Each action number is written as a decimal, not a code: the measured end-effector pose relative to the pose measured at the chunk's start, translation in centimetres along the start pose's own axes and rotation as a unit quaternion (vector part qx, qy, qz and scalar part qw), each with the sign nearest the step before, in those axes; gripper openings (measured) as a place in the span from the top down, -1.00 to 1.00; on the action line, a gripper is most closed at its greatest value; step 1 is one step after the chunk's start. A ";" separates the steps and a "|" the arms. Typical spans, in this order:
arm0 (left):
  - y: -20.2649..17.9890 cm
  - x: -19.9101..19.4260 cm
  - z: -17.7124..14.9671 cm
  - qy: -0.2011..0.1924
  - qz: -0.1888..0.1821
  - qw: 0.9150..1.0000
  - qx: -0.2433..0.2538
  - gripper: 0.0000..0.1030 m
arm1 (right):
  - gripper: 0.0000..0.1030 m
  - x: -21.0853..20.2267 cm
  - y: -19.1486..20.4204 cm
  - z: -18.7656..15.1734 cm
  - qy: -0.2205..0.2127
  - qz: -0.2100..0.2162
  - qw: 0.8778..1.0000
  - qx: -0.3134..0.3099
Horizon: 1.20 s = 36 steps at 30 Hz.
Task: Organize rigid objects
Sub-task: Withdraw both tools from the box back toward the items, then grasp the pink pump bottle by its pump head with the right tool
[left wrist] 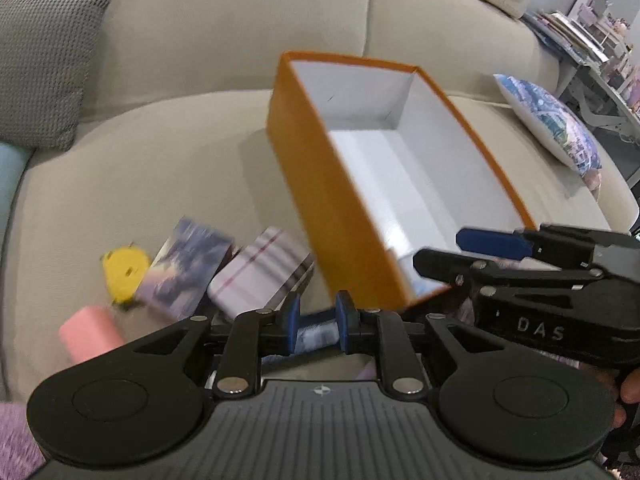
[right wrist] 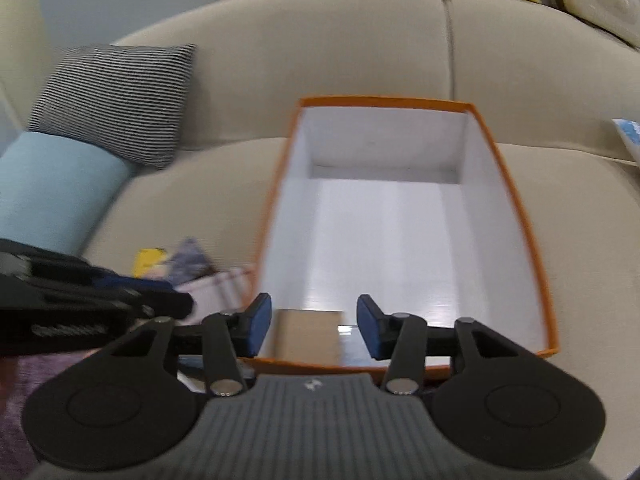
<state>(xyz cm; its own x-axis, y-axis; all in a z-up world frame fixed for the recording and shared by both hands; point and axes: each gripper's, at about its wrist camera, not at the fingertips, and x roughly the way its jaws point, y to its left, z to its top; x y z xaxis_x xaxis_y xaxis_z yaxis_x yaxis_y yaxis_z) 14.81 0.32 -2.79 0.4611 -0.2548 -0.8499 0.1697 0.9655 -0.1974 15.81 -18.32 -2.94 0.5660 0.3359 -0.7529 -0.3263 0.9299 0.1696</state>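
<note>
An open rectangular cardboard box, orange outside and white inside (left wrist: pixel 332 184), sits on the seat of a beige fabric sofa (left wrist: pixel 168 160), and both grippers work at its near end. The left gripper (left wrist: pixel 318 322) is low over the cushion just outside the box's near corner, its blue-padded fingers (left wrist: pixel 343 314) drawn in close on a small bluish-white object (left wrist: pixel 318 330) pinched between them — what that object is cannot be told through the blur. Just beyond it on the cushion lie a white plaid-striped rectangular case (left wrist: pixel 260 276), a flat card-like pack with a purple and blue printed picture (left wrist: pixel 186 266), a yellow round plastic piece (left wrist: pixel 124 274) and a pink cylinder (left wrist: pixel 90 338), bunched together beside the box's left wall. The right gripper (right wrist: pixel 314 328) hangs over the box's near rim with its blue fingers (right wrist: pixel 370 328) spread apart and nothing between them; below the gap, on the white floor of the box, lies a flat brown cardboard-coloured rectangular piece (right wrist: pixel 308 338), with a light blue-white item (right wrist: pixel 356 354) just beside it against the near wall. The rest of the box floor is bare white. On the sofa well apart from the box rest a black-and-white striped cushion (right wrist: pixel 116 100), a light blue bolster (right wrist: pixel 56 184) — touching the striped one — and a blue-and-white printed pillow (left wrist: pixel 552 124).
</note>
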 end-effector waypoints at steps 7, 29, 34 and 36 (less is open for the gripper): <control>3.8 -1.2 -3.8 0.032 0.031 0.998 -0.045 0.60 | 0.06 0.2 5.2 -1.9 0.007 0.048 0.998 -0.034; 11.2 -1.7 -8.1 0.111 0.083 0.988 -0.073 0.60 | 0.29 12.2 15.0 -7.4 0.243 0.181 0.946 -0.117; 11.6 -1.1 -8.0 0.117 0.076 0.988 -0.073 0.60 | 0.29 13.8 15.9 -8.7 0.272 0.187 0.934 -0.136; 11.7 -0.7 -8.0 0.119 0.075 0.987 -0.072 0.60 | 0.29 14.5 16.1 -8.9 0.275 0.187 0.933 -0.134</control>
<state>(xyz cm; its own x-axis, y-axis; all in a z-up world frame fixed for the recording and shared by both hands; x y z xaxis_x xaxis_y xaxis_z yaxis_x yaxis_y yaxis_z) 9.48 12.25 -8.38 0.2513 -0.1044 -0.9623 -0.0183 0.9935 -0.1126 11.99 0.12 -16.79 -0.0763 0.4327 -0.8983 -0.6425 0.6676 0.3761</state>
